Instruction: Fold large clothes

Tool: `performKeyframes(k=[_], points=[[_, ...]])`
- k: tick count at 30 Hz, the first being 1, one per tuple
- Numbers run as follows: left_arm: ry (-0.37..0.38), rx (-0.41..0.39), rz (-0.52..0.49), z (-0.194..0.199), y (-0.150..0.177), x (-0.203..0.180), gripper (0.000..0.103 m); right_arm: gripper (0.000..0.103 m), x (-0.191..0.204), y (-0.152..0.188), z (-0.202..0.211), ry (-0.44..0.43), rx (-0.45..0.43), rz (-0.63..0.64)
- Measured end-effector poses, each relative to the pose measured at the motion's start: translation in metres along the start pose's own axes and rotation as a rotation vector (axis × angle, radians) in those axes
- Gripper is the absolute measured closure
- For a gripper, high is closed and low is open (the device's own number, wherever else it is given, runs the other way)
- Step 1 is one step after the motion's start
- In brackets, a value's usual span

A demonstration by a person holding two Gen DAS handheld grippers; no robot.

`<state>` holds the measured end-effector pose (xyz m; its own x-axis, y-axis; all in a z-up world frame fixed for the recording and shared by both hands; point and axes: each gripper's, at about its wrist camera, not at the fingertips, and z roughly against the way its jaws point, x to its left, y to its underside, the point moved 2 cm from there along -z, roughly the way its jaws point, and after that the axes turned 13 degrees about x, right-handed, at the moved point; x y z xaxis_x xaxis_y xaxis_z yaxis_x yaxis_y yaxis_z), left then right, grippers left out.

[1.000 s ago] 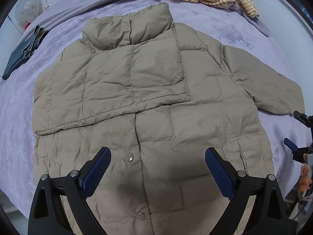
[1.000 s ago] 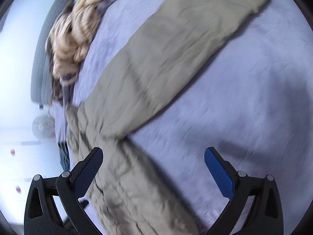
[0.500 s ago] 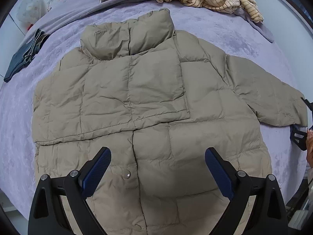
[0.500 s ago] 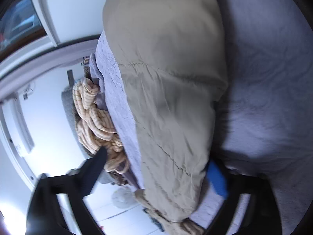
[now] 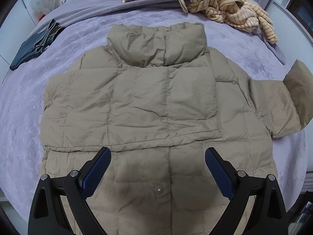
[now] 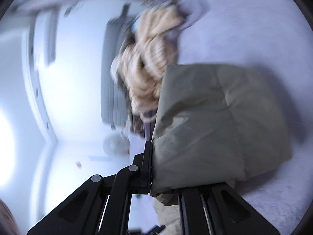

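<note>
A khaki puffer jacket (image 5: 152,105) lies flat on the lilac bed cover (image 5: 23,105), collar away from me, one sleeve folded across its chest. My left gripper (image 5: 157,171) hangs open above the jacket's lower front near a snap button, holding nothing. The other sleeve (image 5: 293,101) sticks out to the right, and its cuff is lifted off the bed. In the right wrist view my right gripper (image 6: 151,166) is shut on that sleeve's cuff (image 6: 215,125), which bulges out beyond the closed jaws.
A striped cream garment (image 5: 230,5) is heaped at the bed's far right, seen blurred as a cream garment (image 6: 150,62) in the right wrist view. Folded dark jeans (image 5: 33,45) lie at the far left. A white wall and a grey headboard (image 6: 113,74) stand behind.
My right gripper went from wide open to shut on the sleeve cuff and lifted it off the bed. My left gripper drifted up the jacket towards the collar.
</note>
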<state>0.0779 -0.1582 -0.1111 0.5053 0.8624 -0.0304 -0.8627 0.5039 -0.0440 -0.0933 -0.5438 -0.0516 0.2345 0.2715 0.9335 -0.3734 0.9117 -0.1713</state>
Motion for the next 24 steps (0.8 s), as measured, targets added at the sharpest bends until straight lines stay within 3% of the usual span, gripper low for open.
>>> performKeyframes(k=[4,7,11,14,17,18,20,21,22,24], points=[[-0.011,-0.032,0.044,0.003,-0.004,0.035,0.006,0.097,0.071,0.041,-0.095,0.189,0.181,0.289],[-0.024,-0.048,0.079,0.003,-0.004,0.065,0.006,0.097,0.087,0.093,-0.17,0.293,0.325,0.415],[-0.045,-0.063,0.121,-0.001,-0.002,0.1,0.006,0.097,0.067,0.149,-0.247,0.412,0.479,0.441],[-0.049,-0.066,0.15,-0.008,0.0,0.122,0.006,0.097,0.035,0.181,-0.276,0.495,0.54,0.407],[-0.043,-0.068,0.168,-0.015,0.0,0.134,0.006,0.093,0.011,0.19,-0.289,0.584,0.566,0.376],[-0.037,-0.067,0.173,-0.017,0.0,0.136,0.006,0.09,0.007,0.192,-0.29,0.612,0.565,0.372],[-0.017,-0.061,0.18,-0.022,-0.001,0.138,0.006,0.058,0.006,0.19,-0.291,0.628,0.565,0.361],[-0.006,-0.059,0.181,-0.024,-0.002,0.138,0.006,0.035,0.007,0.19,-0.288,0.614,0.567,0.354],[0.004,-0.057,0.18,-0.025,-0.003,0.137,0.006,0.029,0.012,0.192,-0.284,0.598,0.571,0.348],[0.019,-0.058,0.176,-0.027,-0.005,0.136,0.006,0.029,0.02,0.188,-0.275,0.59,0.577,0.344]])
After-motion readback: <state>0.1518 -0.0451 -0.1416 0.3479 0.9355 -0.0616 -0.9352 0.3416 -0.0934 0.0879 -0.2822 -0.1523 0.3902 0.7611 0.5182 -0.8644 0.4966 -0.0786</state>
